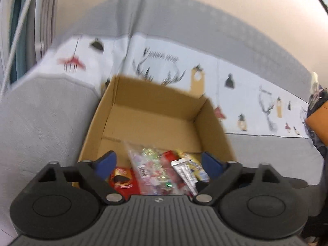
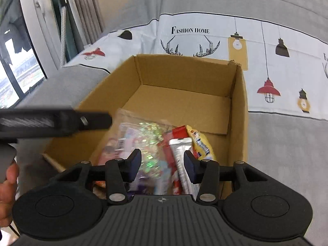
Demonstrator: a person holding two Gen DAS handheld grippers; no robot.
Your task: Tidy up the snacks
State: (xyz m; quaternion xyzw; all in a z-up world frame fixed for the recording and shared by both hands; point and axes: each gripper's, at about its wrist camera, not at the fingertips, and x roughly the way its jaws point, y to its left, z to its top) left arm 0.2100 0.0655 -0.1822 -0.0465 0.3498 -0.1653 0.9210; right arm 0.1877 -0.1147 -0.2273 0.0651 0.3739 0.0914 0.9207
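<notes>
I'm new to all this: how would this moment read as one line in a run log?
left gripper: open, over snacks | right gripper: open, over snacks | cardboard box: on sofa, snack packets piled at near end

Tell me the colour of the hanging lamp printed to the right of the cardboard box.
Red shade over a black wire cage, hanging lamp; right wrist view shows it best.

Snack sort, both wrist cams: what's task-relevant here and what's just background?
Task-relevant:
- open brown cardboard box
- clear crinkly candy bag
- silver foil sachet
- yellow snack packet
- red wrapped snack
- left gripper, open
- right gripper, open

Background:
- grey sofa
- white lamp-print cloth
- window
</notes>
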